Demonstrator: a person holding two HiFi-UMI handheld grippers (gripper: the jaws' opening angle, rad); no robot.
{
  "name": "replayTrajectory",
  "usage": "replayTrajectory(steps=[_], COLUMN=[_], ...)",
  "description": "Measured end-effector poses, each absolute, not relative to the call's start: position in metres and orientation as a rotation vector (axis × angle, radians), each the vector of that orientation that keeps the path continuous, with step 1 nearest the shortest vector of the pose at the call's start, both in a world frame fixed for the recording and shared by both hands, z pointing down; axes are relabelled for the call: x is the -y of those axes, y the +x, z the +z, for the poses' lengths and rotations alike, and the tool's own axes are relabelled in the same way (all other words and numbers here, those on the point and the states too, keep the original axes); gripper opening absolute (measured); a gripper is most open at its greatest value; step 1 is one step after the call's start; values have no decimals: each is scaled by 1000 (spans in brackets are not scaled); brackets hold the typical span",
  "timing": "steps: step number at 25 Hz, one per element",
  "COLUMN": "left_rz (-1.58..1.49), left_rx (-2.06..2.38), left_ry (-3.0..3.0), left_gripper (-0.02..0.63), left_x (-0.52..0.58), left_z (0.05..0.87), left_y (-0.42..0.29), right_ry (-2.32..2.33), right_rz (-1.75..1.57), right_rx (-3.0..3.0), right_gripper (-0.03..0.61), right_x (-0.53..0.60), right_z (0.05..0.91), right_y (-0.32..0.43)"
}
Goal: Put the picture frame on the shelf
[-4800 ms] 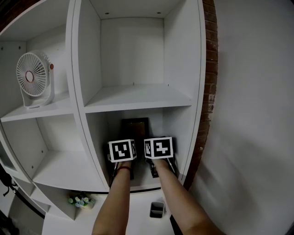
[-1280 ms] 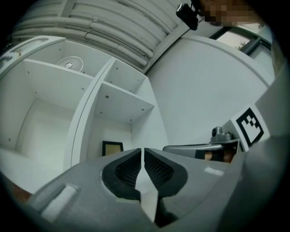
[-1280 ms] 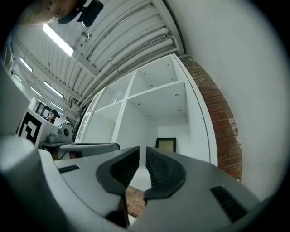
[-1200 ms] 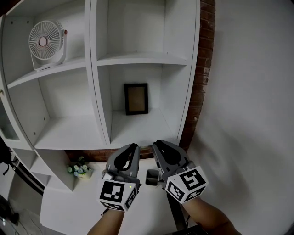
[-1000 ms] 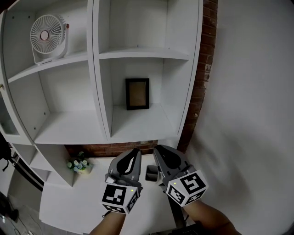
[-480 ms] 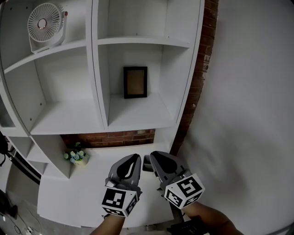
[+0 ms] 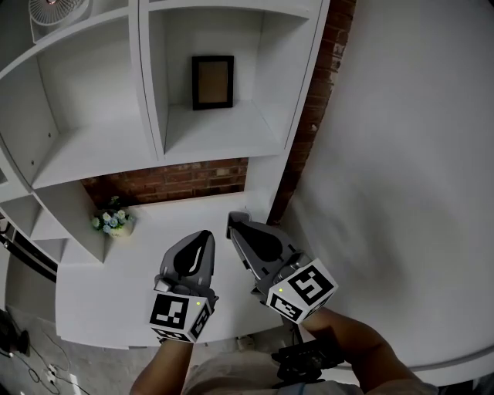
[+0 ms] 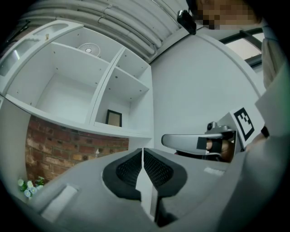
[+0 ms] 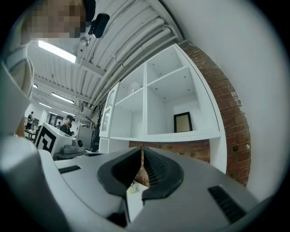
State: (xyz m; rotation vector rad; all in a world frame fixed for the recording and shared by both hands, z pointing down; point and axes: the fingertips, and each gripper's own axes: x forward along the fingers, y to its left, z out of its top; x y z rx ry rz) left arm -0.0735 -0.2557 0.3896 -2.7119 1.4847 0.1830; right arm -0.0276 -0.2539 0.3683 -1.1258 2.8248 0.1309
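Note:
The black picture frame [image 7: 212,82] stands upright at the back of the shelf's lower right compartment [image 7: 220,135], free of both grippers. It shows small in the left gripper view [image 8: 113,118] and the right gripper view [image 9: 182,122]. My left gripper [image 7: 202,234] hangs low over the white counter, far in front of the shelf, shut and empty [image 8: 143,152]. My right gripper [image 7: 234,224] is beside it. Its jaws are closing with nothing between them, and only a sliver of gap shows [image 9: 142,149].
A white fan [image 7: 52,9] stands on the upper left shelf. A small pot of flowers [image 7: 110,221] sits on the white counter [image 7: 116,270] under a brick strip [image 7: 166,181]. A plain white wall [image 7: 401,154] fills the right side.
Both grippers were at the frame inside the compartment. They have since drawn back and down to the counter, and the shelf has slid up in the head view. The frame stays put.

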Motion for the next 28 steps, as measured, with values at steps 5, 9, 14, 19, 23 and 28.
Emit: replayTrajectory(steps=[5, 9, 14, 19, 23, 28], left_rz=[168, 157, 148, 163, 181, 205], left_rx=[-1470, -1465, -1438, -1449, -1444, -1439], left_ry=[-2712, -2731, -2760, -2770, -2767, -2772], left_gripper=[21, 21, 21, 21, 21, 21], left_x=[231, 205, 176, 157, 150, 144], left_z=[405, 416, 435, 447, 446, 447], left_y=[-82, -88, -94, -102, -107, -110], right_ry=[-1089, -1110, -1099, -1056, -1032, -1046], right_rz=[107, 81, 83, 111, 113, 117], right_rx=[-2877, -2882, -2880, -2916, -2943, -2963], right_gripper=[29, 29, 26, 18, 15, 14], right_x=[224, 199, 171, 148, 136, 129], right_z=[396, 414, 424, 432, 436, 440], right_y=[-30, -25, -32, -50, -58, -62])
